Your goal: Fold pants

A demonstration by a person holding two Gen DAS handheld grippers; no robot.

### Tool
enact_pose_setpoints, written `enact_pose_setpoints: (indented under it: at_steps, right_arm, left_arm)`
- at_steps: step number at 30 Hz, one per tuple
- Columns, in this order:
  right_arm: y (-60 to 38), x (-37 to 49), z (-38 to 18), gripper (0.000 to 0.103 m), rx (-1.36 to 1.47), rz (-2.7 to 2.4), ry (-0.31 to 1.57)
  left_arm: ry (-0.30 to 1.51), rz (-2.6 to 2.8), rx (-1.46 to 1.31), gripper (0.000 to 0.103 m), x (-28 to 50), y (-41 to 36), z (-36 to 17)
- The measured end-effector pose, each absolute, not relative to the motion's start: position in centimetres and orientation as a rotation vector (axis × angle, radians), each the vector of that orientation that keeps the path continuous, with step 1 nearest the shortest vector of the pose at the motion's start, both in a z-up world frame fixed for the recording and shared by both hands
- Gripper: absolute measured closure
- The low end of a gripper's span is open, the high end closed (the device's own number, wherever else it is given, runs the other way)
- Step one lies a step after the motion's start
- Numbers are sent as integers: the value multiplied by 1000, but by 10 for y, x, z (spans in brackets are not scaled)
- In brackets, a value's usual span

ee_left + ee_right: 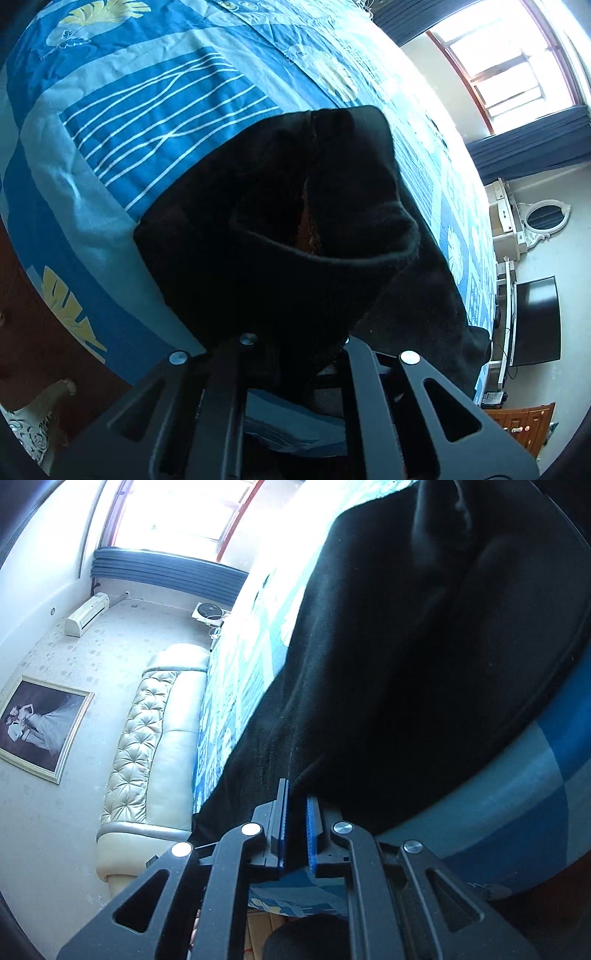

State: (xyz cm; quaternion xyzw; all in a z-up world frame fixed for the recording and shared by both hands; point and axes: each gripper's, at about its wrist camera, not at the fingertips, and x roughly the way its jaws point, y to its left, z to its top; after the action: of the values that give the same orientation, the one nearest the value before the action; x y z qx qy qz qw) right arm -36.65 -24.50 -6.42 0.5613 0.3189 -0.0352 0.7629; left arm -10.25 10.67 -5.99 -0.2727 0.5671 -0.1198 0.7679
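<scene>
Black pants [280, 229] are lying on the blue bedspread [147, 110], left gripper [295, 354] and right gripper [296, 812] both clamping their fabric.

No readable text, label or number shows anywhere.

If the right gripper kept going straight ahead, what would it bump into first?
The black pants. The right gripper is already shut on their edge, and the cloth fills the way ahead, with the blue bedspread probably just beneath.
</scene>
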Motion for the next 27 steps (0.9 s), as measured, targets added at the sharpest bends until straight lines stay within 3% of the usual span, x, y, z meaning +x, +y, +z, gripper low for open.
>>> enact_pose_setpoints:
  at_steps: [4, 8, 15, 17, 20, 23, 24, 27]
  right_arm:
    - [-249, -366, -94, 95, 1274, -92, 725]
    - [-246, -359, -86, 92, 1198, -67, 743]
    - [-242, -367, -62, 87, 1084, -56, 811]
    - [-241, -363, -57, 86, 1077, -56, 820]
    - [-236, -358, -50, 75, 1062, -42, 818]
    - [-229, -354, -49, 69, 1047, -24, 814]
    - [-228, -353, -47, 68, 1037, -23, 812]
    - [-226, -353, -47, 68, 1028, -14, 812]
  left_arm:
    - [1210, -322, -647, 95, -99, 119, -76]
    - [1177, -386, -604, 92, -98, 118, -60]
    - [1060, -421, -516, 56, -115, 148, -9]
    - [1049, -401, -543, 54, -117, 158, 0]
    - [1027, -379, -529, 50, -107, 161, 16]
    - [1027, -367, -428, 35, -75, 142, 37]
    - [1049, -381, -385, 25, -60, 136, 40]
    - [1183, -378, -321, 23, -15, 121, 30]
